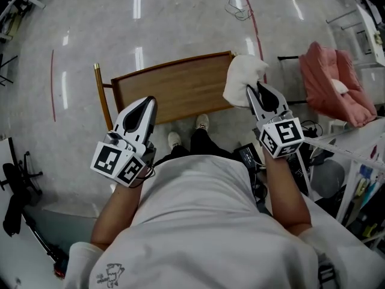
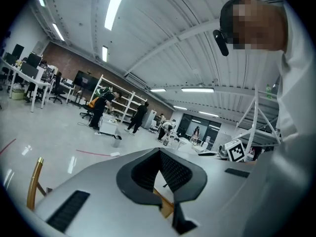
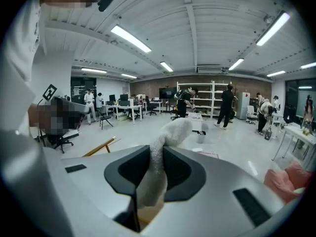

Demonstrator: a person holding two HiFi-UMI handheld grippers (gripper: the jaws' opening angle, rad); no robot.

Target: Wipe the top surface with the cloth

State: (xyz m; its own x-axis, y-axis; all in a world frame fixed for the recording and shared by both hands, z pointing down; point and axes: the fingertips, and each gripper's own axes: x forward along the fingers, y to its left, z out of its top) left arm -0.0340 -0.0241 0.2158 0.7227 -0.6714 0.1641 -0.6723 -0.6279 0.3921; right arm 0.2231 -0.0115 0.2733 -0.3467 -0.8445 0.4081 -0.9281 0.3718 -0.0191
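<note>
A wooden tabletop with a brass-coloured leg stands in front of me on the floor. My right gripper is shut on a white fluffy cloth, which hangs over the top's right end. In the right gripper view the cloth sticks up between the jaws of the right gripper. My left gripper hovers over the near left edge of the top, shut with nothing in it. Through the left gripper only a sliver of wood shows.
A pink padded seat stands to the right, with a white rack nearer me. Red tape marks the floor behind the table. Dark equipment lies at the left. People and shelves are far off.
</note>
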